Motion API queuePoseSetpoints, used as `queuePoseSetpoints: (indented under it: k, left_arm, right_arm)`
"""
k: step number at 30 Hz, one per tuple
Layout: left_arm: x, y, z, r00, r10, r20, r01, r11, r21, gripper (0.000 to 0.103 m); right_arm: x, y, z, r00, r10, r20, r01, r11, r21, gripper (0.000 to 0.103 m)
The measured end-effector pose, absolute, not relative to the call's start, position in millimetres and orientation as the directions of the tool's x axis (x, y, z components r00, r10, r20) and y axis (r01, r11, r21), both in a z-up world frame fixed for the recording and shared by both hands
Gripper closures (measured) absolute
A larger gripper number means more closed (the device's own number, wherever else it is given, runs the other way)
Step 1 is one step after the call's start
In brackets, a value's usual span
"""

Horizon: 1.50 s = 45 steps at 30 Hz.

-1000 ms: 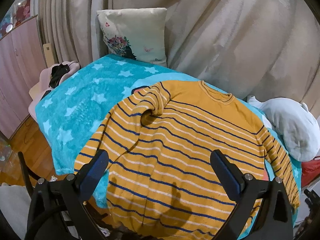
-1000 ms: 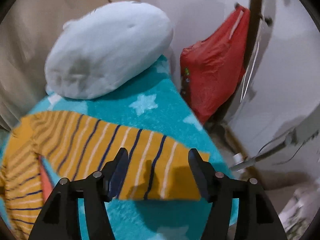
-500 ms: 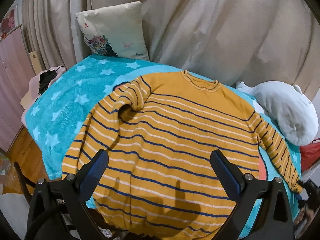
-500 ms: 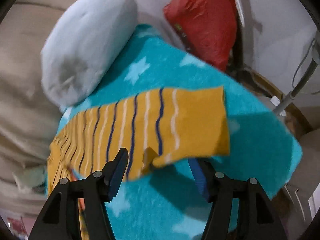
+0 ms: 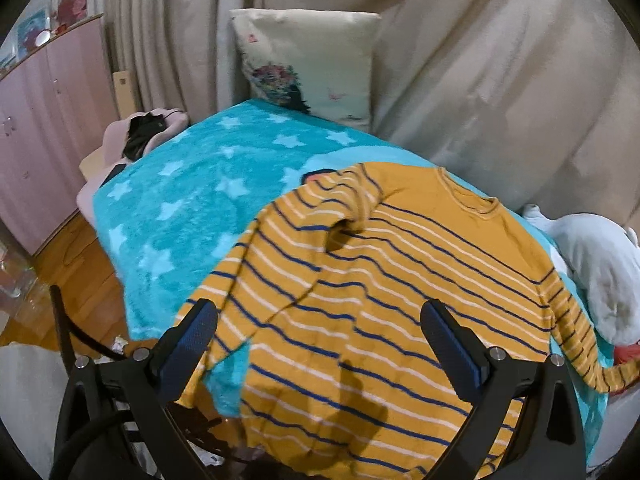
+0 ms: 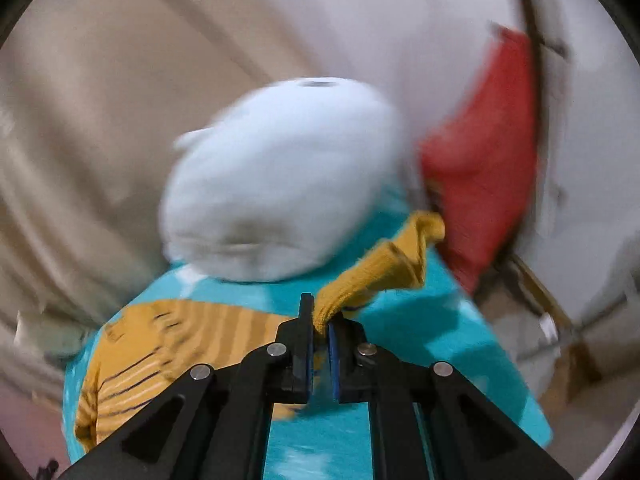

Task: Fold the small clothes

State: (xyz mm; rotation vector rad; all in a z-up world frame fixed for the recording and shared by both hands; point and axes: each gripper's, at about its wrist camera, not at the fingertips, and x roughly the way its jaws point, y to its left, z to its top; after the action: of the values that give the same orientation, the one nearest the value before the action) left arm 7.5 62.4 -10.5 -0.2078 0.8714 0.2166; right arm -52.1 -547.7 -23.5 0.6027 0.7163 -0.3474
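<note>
A mustard-yellow sweater (image 5: 384, 280) with navy and white stripes lies face up on a teal star blanket (image 5: 192, 200). Its left sleeve is folded across the chest. My left gripper (image 5: 320, 336) is open and empty, hovering above the sweater's lower body. My right gripper (image 6: 319, 320) is shut on the cuff of the right sleeve (image 6: 380, 272) and holds it lifted off the blanket (image 6: 420, 332). That sleeve (image 5: 592, 356) trails off the sweater's right side in the left wrist view. The right wrist view is blurred by motion.
A floral pillow (image 5: 312, 64) leans on the beige curtain (image 5: 500, 80) at the back. A pale plush toy (image 5: 600, 272) lies right of the sweater, also in the right wrist view (image 6: 280, 188). A red bag (image 6: 488, 160) hangs beyond. A pink cabinet (image 5: 44, 120) stands left.
My right gripper has closed on the right sleeve cuff and lifted it. My left gripper stays open and has shifted its view over the sweater.
</note>
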Motion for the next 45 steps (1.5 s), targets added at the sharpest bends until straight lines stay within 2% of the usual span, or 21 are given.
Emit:
queuePoseSetpoints:
  k: [5,12,16,25,28,30,31,32,36,39,40,41,45]
  left_arm:
    - [4.1,81.6,-16.2,0.610,0.136,-0.781,-0.296,0.953,-0.066,0.001]
    - [23.8,117.8,-24.5,0.613,0.123,-0.780,-0.305,0.948,-0.090,0.001]
    - [42.4,142.6,-30.7,0.605,0.104,-0.789,-0.306,0.946,-0.110,0.001]
    - [76.8,207.3,-65.3,0.525,0.089,-0.846,-0.376,0.916,-0.137,0.001]
    - [83.1,221.6,-70.0,0.519,0.095,-0.849,-0.394,0.908,-0.140,0.001]
    - [87.9,231.9,-69.5,0.526,0.111,-0.843,-0.408,0.903,-0.136,0.001]
    - [89.9,237.2,-68.7,0.530,0.123,-0.839,-0.417,0.899,-0.132,0.001]
    - [91.9,241.5,-68.0,0.531,0.131,-0.837,-0.426,0.896,-0.129,0.001]
    - [97.9,266.6,-66.6,0.529,0.161,-0.833,-0.472,0.872,-0.131,0.001]
    - [97.3,287.9,-65.1,0.524,0.181,-0.832,-0.517,0.844,-0.143,0.001]
    - [95.9,295.7,-64.4,0.522,0.189,-0.832,-0.534,0.832,-0.146,0.001]
    - [94.0,304.1,-63.4,0.520,0.203,-0.830,-0.554,0.820,-0.147,0.001]
    - [84.2,330.3,-59.5,0.512,0.251,-0.821,-0.606,0.783,-0.139,0.001]
  right_arm:
    - [39.6,-453.2,-17.1,0.705,0.080,-0.705,0.251,0.901,0.354,0.096]
    - [142.4,-292.0,-35.7,0.603,0.310,-0.735,-0.032,0.930,0.366,0.096]
    - [185.1,-209.3,-54.6,0.533,0.352,-0.769,-0.131,0.933,0.336,0.096]
    - [214.6,-81.0,-103.3,0.395,0.376,-0.838,-0.310,0.913,0.264,0.096]
    - [221.9,-61.1,-121.6,0.349,0.357,-0.867,-0.328,0.913,0.243,0.092]
    - [221.8,-58.8,-125.1,0.325,0.377,-0.867,-0.332,0.904,0.269,0.080]
    - [219.6,-59.6,-120.9,0.326,0.398,-0.857,-0.333,0.897,0.290,0.069]
    - [217.5,-60.3,-116.0,0.332,0.408,-0.851,-0.331,0.895,0.300,0.063]
    - [196.3,-58.6,-87.7,0.390,0.407,-0.826,-0.333,0.899,0.285,0.061]
    - [165.4,-40.2,-66.4,0.388,0.462,-0.798,-0.401,0.864,0.305,0.059]
    - [158.7,-33.3,-64.1,0.374,0.481,-0.793,-0.424,0.849,0.315,0.054]
    - [147.0,-19.6,-63.3,0.332,0.516,-0.790,-0.471,0.816,0.335,0.049]
    - [115.1,40.1,-80.0,0.142,0.581,-0.802,-0.607,0.691,0.393,0.048]
